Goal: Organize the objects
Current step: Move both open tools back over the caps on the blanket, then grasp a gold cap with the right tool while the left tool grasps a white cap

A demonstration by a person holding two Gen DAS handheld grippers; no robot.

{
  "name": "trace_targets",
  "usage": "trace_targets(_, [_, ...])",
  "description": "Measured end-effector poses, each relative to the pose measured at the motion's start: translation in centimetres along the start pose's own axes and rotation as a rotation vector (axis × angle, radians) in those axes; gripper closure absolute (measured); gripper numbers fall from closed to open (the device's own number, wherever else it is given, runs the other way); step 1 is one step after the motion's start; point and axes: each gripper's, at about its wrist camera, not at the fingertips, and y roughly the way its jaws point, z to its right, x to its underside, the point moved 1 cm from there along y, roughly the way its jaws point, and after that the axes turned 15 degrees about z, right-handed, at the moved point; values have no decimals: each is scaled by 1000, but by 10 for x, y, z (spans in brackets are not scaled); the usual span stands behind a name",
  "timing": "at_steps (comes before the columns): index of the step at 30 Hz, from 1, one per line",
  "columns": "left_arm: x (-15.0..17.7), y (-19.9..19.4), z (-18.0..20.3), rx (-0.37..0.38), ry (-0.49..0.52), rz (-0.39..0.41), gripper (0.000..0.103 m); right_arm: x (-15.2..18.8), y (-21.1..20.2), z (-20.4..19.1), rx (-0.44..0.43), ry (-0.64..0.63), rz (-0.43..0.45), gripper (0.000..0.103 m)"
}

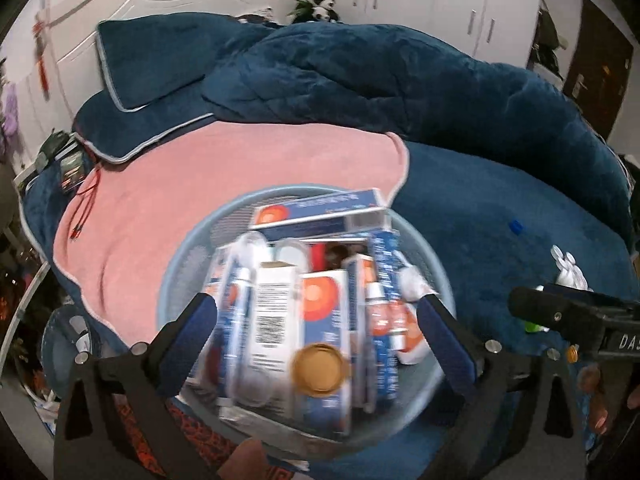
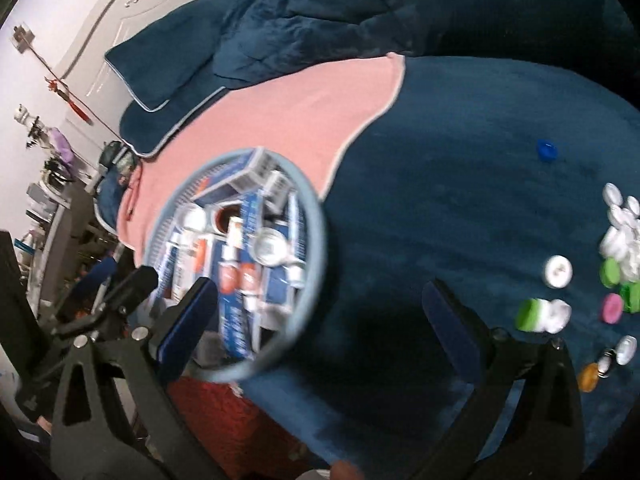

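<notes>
1. Left wrist view gave us the fullest look at the round pale-blue basket [image 1: 176, 276]: it was already packed with blue-and-white boxes [image 1: 320, 210], tubes and a gold cap [image 1: 319, 368], so we judged the sorting well under way.
2. In that view the left gripper [image 1: 320, 320] hung over the basket with its jaws spread wide and nothing between the pads; the contents beneath were blurred.
3. What we judged still to do lay on the dark blue blanket [image 2: 460, 168]: a scatter of loose caps, well apart from the basket.
4. The right wrist view showed that scatter properly: a white heap of caps [image 2: 620, 232], green caps [image 2: 530, 314], a pink cap [image 2: 613, 308], a lone blue cap [image 2: 547, 150]. The left wrist view caught only its edge.
5. The right gripper [image 2: 320, 312] was also spread and empty, above bare blanket between basket and caps.
6. Only the left wrist view showed a toy panda [image 1: 319, 2] beyond the bed.
</notes>
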Motion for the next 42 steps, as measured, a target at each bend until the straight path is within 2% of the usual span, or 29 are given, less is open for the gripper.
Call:
trace_targets(9, [7, 5, 71, 92, 75, -22, 1, 17, -32, 59, 82, 49, -10, 0])
trace_targets(12, [13, 7, 96, 154, 79, -42, 1, 26, -43, 85, 121, 81, -14, 0])
trace_targets(19, [39, 9, 167, 276, 168, -99, 1, 51, -77, 176, 283, 244, -6, 0])
trace_targets(24, [57, 16, 201, 319, 209, -151, 1, 71, -98, 232, 407, 363, -1, 0])
trace_targets(26, [62, 18, 209, 322, 222, -165, 1, 80, -99, 245, 424, 398, -28, 0])
trace_targets(28, [66, 21, 216, 325, 229, -177, 1, 86, -96, 247, 401, 427, -51, 2])
trace_targets(29, [67, 23, 216, 326, 228, -181, 1, 88, -94, 245, 387, 428, -62, 4])
trace_targets(31, [70, 27, 220, 325, 233, -195, 1, 88, -83, 238, 359, 415, -89, 17])
trace_targets(32, [71, 28, 218, 326, 239, -200, 1, 89, -76, 234, 345, 414, -103, 19])
trace_targets(35, [77, 32, 219, 327, 249, -214, 1, 91, -58, 234, 345, 415, -132, 32])
trace_targets(37, [81, 36, 220, 324, 258, -219, 1, 94, -49, 236, 382, 393, -142, 68])
trace_targets(39, [84, 41, 220, 320, 272, -215, 1, 94, -50, 238, 402, 385, -128, 72])
trace_targets(42, [90, 55, 229, 317, 295, -221, 1, 92, -60, 238, 362, 429, -99, 72])
